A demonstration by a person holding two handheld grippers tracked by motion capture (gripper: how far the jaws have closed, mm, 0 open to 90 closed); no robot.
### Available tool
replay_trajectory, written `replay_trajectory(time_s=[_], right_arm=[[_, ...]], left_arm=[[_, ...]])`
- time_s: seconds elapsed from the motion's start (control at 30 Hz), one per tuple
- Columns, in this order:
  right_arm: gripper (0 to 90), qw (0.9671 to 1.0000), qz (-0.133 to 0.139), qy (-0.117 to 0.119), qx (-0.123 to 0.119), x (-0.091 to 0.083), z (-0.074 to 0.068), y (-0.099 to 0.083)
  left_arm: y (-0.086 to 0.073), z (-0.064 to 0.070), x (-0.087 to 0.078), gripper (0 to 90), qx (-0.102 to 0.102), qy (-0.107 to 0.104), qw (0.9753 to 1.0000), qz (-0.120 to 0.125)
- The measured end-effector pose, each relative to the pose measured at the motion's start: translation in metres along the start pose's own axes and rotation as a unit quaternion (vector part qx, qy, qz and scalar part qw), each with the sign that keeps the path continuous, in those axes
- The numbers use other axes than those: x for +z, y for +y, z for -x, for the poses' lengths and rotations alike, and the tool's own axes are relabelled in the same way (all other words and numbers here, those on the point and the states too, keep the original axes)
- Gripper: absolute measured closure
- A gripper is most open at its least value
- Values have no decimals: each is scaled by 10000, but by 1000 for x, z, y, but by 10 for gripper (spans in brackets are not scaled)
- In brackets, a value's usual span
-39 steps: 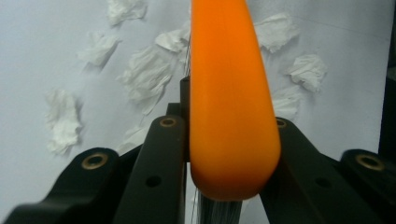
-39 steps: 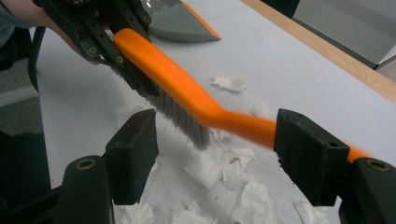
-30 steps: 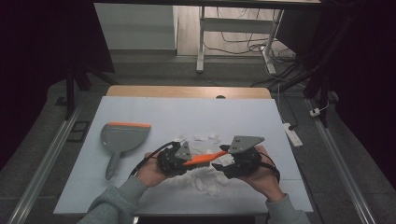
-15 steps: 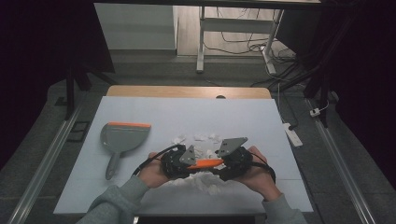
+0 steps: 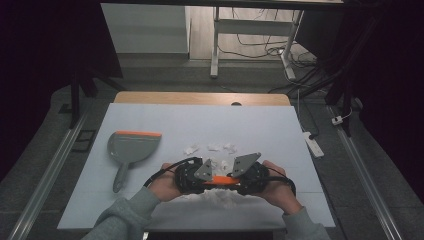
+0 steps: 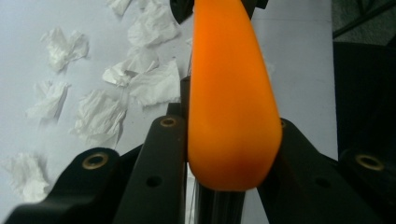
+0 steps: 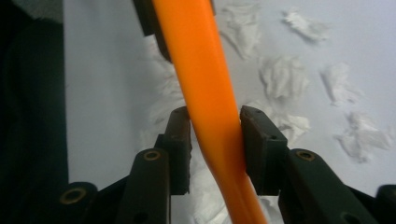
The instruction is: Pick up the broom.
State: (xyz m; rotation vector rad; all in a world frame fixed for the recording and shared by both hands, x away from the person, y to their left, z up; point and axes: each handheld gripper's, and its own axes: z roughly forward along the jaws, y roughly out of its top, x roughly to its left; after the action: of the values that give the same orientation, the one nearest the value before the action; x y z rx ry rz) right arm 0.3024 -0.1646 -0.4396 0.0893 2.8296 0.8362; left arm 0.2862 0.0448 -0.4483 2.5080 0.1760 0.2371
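A smooth orange plastic brush handle (image 5: 220,180) is held level between the two grippers at the near edge of the pale blue table (image 5: 280,125). The left gripper (image 5: 192,176) is closed on the rounded thick end of it (image 6: 231,112), both jaws pressed against the plastic. The right gripper (image 5: 250,176) is clamped narrowly on the thinner stretch (image 7: 212,116), pads touching either side. The bristle end cannot be made out in the high view.

Crumpled white paper scraps (image 5: 215,148) are scattered on the table just beyond the grippers, and more (image 5: 220,196) are heaped beneath and before them. A grey plastic dustpan with an orange lip (image 5: 131,149) is left lying well apart to the left, untouched, with no paper seen in it.

The work is judged to be at an early stage: the brush is gripped, the scraps are partly gathered at most, and sweeping them into the dustpan is not yet done.
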Motion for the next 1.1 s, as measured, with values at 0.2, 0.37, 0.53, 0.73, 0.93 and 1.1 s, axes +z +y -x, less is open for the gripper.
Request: replay_trajectory(time_s=[0.2, 0.37, 0.53, 0.73, 0.93, 1.1], right_arm=[[695, 9996, 133, -184, -174, -6, -2, 2], [705, 9984, 336, -444, -105, -11, -4, 4], [706, 9979, 400, -516, 27, -10, -2, 3], [706, 9966, 532, -601, 211, -14, 3, -1], [706, 9936, 672, -713, 556, -17, 12, -9], [706, 9902, 757, -872, 787, -17, 20, -15]], left_arm=[[-3, -4, -7, 713, -196, 153, 9995, 197], [-6, -4, -20, 431, -658, 992, 9919, 442], [-18, -3, -36, 297, -1075, 1252, 9838, 703], [-39, 3, -54, 245, -1471, 1475, 9739, 902], [-71, 5, -62, 248, -2036, 1601, 9603, 1037], [-99, 6, -73, 249, -2510, 1678, 9460, 1176]])
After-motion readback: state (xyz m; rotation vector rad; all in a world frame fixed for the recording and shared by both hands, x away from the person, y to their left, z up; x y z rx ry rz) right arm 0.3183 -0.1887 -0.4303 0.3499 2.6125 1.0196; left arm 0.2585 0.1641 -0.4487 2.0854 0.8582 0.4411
